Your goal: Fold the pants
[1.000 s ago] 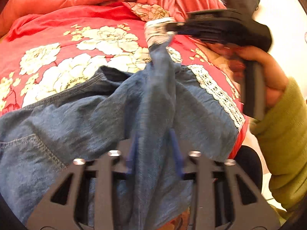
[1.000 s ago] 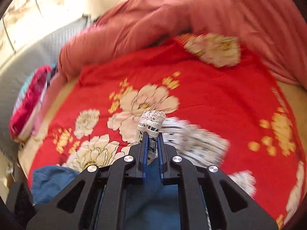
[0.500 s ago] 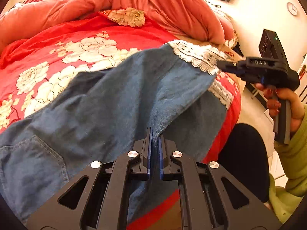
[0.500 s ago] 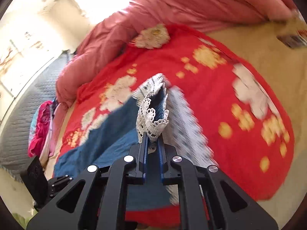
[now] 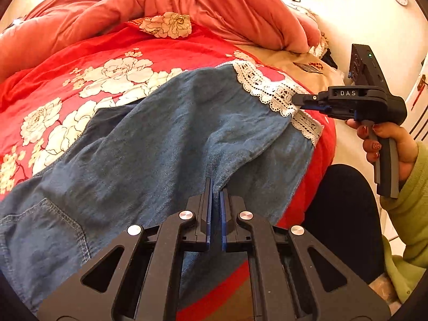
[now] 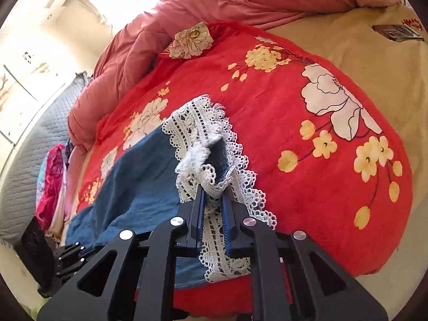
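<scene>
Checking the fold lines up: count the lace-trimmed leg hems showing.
2. One lace hem is pinched in the right gripper, on top; the other lace hem lies beneath it near the bedspread edge.

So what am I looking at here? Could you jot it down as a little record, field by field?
garment: blue denim pants, spread out, one leg laid over the other
trim: white lace hem
surface: red floral bedspread
left tongs: shut on the pants' near edge
right tongs: shut on the lace hem
behind: bunched pink quilt
also on bed: small dark flat item, too small to identify
</scene>
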Tool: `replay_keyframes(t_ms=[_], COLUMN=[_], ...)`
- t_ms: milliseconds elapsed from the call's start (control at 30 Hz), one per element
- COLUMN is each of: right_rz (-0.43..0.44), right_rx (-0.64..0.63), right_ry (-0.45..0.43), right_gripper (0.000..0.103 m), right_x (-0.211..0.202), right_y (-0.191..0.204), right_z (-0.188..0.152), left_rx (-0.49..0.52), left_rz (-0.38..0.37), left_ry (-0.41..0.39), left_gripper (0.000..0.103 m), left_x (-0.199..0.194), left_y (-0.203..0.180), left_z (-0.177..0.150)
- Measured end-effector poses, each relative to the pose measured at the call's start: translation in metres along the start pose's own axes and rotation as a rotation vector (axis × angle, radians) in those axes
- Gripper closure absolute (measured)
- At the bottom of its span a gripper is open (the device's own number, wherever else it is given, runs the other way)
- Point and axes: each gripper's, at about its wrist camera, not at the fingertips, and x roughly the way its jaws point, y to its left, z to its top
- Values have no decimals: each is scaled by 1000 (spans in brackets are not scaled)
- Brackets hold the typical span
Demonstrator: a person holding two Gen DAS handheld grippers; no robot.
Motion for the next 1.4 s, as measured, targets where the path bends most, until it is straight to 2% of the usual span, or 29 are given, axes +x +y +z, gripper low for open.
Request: replay_keyframes(t_ms=[133, 267, 400, 667, 767, 800, 833, 967, 1067, 1100, 1233, 1300, 1367, 1400], right_rz=[12, 1, -29, -102, -147, -173, -189, -234, -175, -151, -98, -121, -145, -141], right_rx=[-35, -67, -41, -25, -48, -62, -73, -129, -190, -219, -332, -352, -328, -316], right_ry=[-35, -27, 8, 46, 56, 51, 44, -31, -66, -56, 42, 113, 187, 182], right_gripper=[92, 92, 92, 92, 84, 75, 70, 70, 68, 64, 64, 62, 60, 60], right_x=[-28, -46, -45, -30, -28, -30, -34, -59, -66, -62, -18, 7, 28, 32], right_y=[6, 9, -6, -20, -20, -18, -17, -5, 17, 27, 59, 61, 54, 50], right_z=[-4, -12, -26, -36, -39, -40, -40, -37, -33, -33, -36, -41, -48, -50], left_rx=[16, 41, 56, 57, 51, 34, 22, 23, 13, 9, 9, -11, -42, -71], left_rz=[-28, -51, -67, -42, -31, -36, -41, -39, -51, -59, -55, -60, -63, -53], left_ry=[-20, -21, 19, 83, 88, 84, 81, 76, 71, 70, 67, 64, 26, -8], left_gripper=[102, 102, 102, 99, 99, 99, 99, 97, 89, 85, 80, 76, 75, 75], left_x=[-20, -31, -21, 6, 12, 12, 12, 12, 10, 9, 1, -12, -33, -49], left_y=[-5, -16, -21, -26, -24, -22, -20, -20, -21, -22, -26, -22, -15, -6], left_z=[0, -6, -16, -29, -34, -35, -36, -38, -40, -42, -47, -51, -53, -53])
